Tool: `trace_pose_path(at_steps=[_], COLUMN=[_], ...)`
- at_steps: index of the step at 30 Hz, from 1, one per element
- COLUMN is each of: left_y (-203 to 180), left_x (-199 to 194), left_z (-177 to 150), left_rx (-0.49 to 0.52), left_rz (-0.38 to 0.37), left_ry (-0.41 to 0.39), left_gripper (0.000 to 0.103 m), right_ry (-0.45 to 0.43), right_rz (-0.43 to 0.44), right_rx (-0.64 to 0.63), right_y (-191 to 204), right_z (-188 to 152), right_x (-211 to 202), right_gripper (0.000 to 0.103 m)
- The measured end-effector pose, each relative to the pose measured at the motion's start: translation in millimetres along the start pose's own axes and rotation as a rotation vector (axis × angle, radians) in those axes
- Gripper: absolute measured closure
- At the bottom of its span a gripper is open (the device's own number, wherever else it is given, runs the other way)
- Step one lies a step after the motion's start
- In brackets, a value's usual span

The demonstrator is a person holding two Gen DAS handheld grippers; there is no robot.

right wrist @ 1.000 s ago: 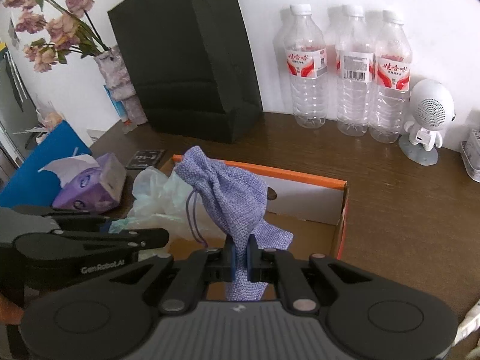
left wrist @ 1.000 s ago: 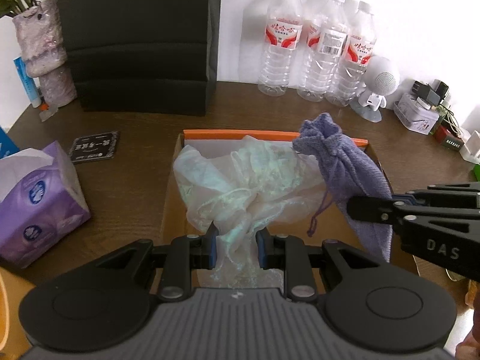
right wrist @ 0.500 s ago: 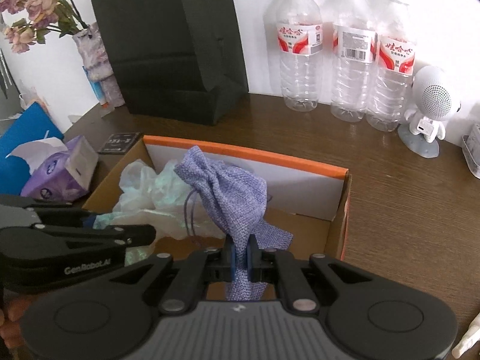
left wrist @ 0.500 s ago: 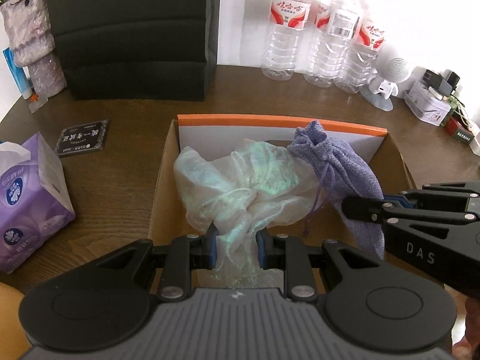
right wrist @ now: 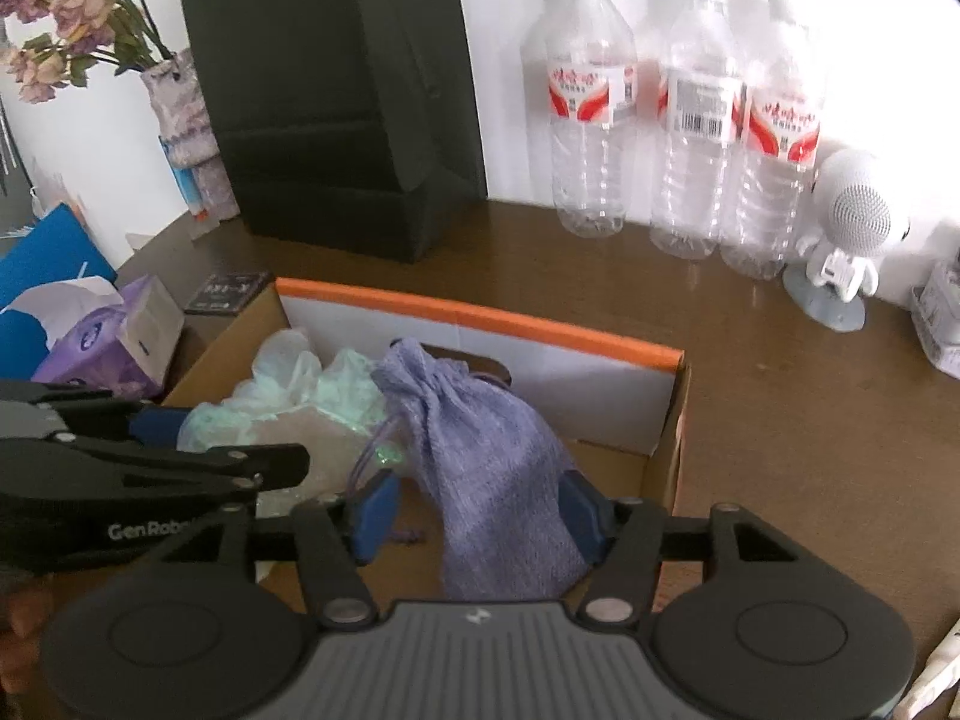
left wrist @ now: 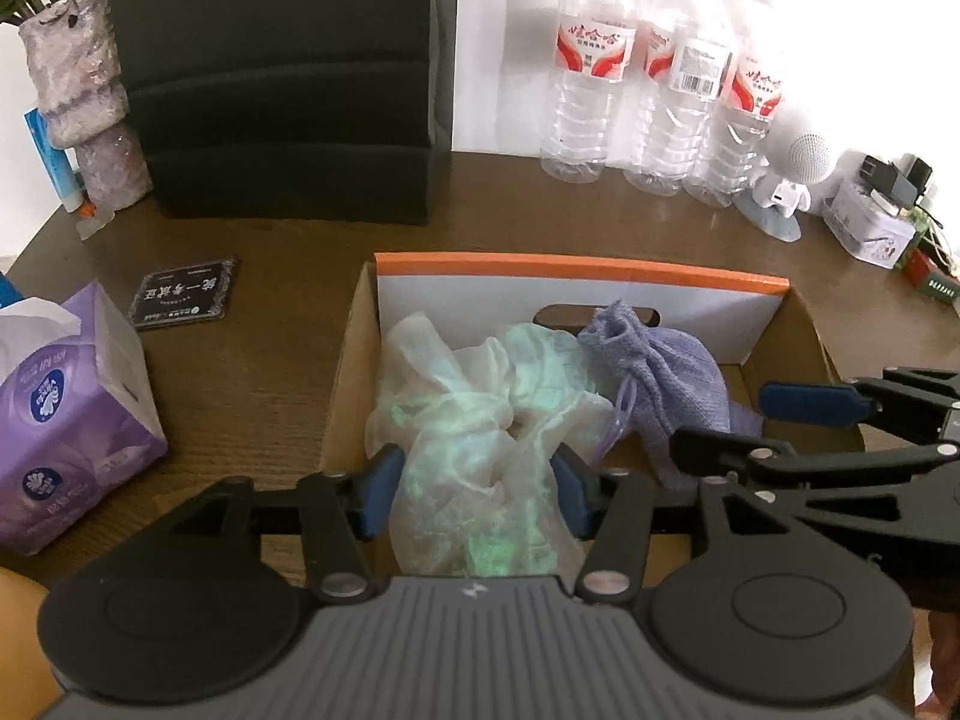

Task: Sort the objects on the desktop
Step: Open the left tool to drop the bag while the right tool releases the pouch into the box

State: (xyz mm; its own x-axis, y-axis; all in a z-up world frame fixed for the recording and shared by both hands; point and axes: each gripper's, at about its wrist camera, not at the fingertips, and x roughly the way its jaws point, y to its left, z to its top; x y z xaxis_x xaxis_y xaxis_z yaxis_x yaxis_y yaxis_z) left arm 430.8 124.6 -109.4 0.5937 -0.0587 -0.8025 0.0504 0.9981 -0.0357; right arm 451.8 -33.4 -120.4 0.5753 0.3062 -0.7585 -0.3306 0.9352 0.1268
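dark wooden table (left wrist: pixel 258 372), cardboard box (left wrist: pixel 576 273), tissue pack (left wrist: pixel 66 420), black bag (left wrist: pixel 282 78), water bottles (left wrist: pixel 660 78)

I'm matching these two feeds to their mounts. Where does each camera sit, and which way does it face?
Left wrist: on the left gripper, looking down into the box at the plastic bag between its opening jaws; the right gripper shows.
Right wrist: on the right gripper, jaws opening around the pouch; left gripper intrudes.
Shared: box, bag, pouch, bottles.
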Motion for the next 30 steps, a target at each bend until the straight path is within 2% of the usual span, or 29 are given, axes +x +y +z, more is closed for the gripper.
trace_pose_path(at_steps=[2, 5, 16, 19, 23, 26, 30], left_y=[1, 2, 0, 3, 8, 11, 14], left_x=[-3, -11, -44, -56, -74, -88, -106], left_z=[0, 1, -4, -8, -16, -23, -32], left_rx=[-0.002, -0.013, -0.007, -0.012, -0.022, -0.024, -0.032], left_rz=[0.001, 0.008, 0.007, 0.011, 0.015, 0.013, 0.014], left_ry=[-0.007, -0.029, -0.068, -0.076, -0.088, -0.098, -0.116], left_gripper=[0.045, 0.036, 0.029, 0.026, 0.023, 0.018, 0.0], right_ry=[-0.01, -0.024, -0.048, -0.049, -0.049, -0.049, -0.05], right_rz=[0.007, 0.011, 0.004, 0.008, 0.013, 0.015, 0.018], right_rx=[0.006, 0.017, 0.022, 0.03, 0.036, 0.029, 0.02], right_y=[-1, -2, 6, 10, 16, 24, 33], right_z=[0, 0, -7, -11, -18, -25, -34], right_x=[-4, -11, -47, -60, -76, -90, -107], right_gripper=[0.044, 0.042, 0.04, 0.033, 0.03, 0.024, 0.019])
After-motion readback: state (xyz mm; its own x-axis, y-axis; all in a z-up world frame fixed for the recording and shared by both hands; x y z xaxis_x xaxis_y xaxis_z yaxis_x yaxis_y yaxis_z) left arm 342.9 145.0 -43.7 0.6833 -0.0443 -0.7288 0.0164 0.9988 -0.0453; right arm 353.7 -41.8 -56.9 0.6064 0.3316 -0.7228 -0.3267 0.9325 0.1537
